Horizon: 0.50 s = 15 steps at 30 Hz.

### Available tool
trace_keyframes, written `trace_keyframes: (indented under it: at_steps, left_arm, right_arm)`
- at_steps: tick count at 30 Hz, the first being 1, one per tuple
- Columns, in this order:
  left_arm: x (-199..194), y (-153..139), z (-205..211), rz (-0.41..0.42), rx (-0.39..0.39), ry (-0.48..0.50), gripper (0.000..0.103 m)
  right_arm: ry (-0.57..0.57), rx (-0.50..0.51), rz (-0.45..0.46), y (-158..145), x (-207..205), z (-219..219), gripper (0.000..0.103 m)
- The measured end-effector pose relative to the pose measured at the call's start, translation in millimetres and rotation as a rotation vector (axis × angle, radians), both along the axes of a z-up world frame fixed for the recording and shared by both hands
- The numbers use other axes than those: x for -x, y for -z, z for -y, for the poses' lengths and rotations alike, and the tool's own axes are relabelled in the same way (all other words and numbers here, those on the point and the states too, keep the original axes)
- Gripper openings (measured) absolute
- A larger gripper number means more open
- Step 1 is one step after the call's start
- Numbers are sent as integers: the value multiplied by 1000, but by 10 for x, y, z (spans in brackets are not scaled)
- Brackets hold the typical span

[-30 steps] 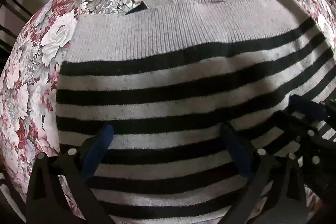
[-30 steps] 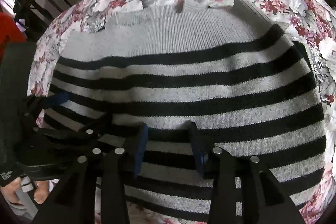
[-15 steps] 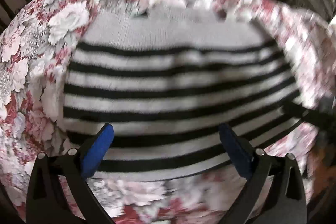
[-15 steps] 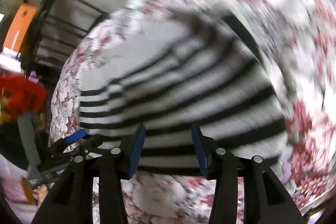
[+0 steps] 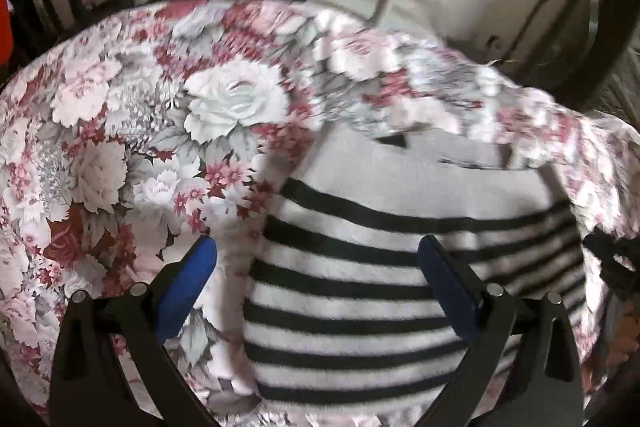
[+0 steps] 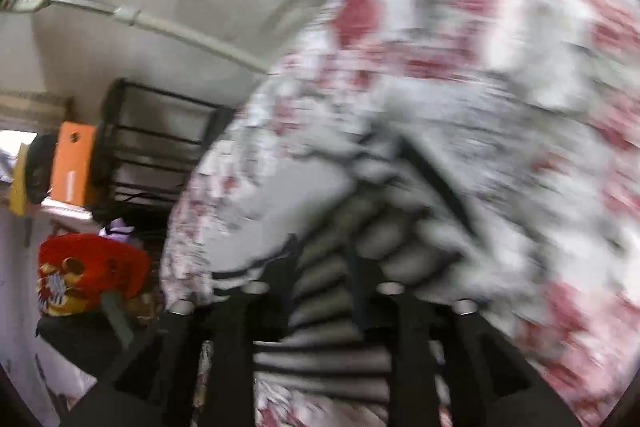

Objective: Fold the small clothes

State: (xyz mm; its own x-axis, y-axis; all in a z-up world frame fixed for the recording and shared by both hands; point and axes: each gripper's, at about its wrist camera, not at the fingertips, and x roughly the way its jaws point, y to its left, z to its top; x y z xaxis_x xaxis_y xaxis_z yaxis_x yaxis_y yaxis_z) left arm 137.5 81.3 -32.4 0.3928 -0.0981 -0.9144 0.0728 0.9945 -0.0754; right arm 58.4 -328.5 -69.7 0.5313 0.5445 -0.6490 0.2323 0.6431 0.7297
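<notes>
Striped sweater (image 5: 360, 267) lies flat on floral cloth (image 5: 120, 131). Left gripper (image 5: 316, 279) jaws spread wide, empty, hovering above the sweater's left edge. Right gripper (image 6: 320, 267) blurred, jaws just been closing, narrow gap over the stripes; grip cannot tell. Judgement: steady both, take matching edges, fold evenly.

Both wrist cameras look steeply down from close above; each shows the striped sweater (image 5: 384, 267) on the floral cloth (image 5: 120, 147).
</notes>
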Motion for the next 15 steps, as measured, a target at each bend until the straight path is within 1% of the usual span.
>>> trace_keyframes:
  at_steps: [1, 2, 3, 4, 5, 6, 7, 8, 9, 10, 11, 13, 14, 15]
  left_arm:
    - [-126, 175, 112, -47, -29, -12, 98]
    - [-175, 337, 110, -97, -61, -19, 98]
    - [-206, 475, 123, -132, -86, -21, 98]
    - [-219, 650, 105, -181, -133, -26, 99]
    - [-220, 738, 74, -200, -112, -27, 99]
    - [-231, 766, 25, -202, -75, -40, 99]
    - [-262, 765, -11, -217, -47, -50, 99]
    - [-285, 756, -31, -222, -37, -57, 99]
    - [-297, 724, -52, -216, -31, -70, 99]
    - [-304, 664, -78, -194, -29, -90, 99]
    - [-298, 578, -91, -161, -46, -111, 99]
    - [-259, 390, -72, -90, -78, -133, 98]
    - [-229, 295, -42, -59, -72, -134, 98]
    - [-177, 191, 25, -34, -32, -117, 98]
  right_arm:
    - [-10, 9, 9, 2, -33, -10, 35]
    - [-17, 19, 10, 38, -80, -78, 36]
    - [-21, 22, -10, 117, -130, -126, 36]
    - [-13, 28, -33, 187, -151, -117, 36]
    - [16, 49, -62, 289, -160, -60, 36]
    - [45, 66, -81, 351, -178, 1, 34]
    - [93, 69, -91, 426, -170, 106, 14]
    - [141, 60, -105, 481, -145, 227, 1]
    - [198, 37, -118, 512, -102, 369, 0]
    - [224, 2, -112, 502, -76, 436, 0]
    - [233, -3, -113, 456, -60, 461, 0]
    - [222, 80, -58, 200, -16, 426, 10]
    - [214, 124, -31, 80, 1, 417, 17]
    - [215, 155, -6, -44, 28, 409, 38]
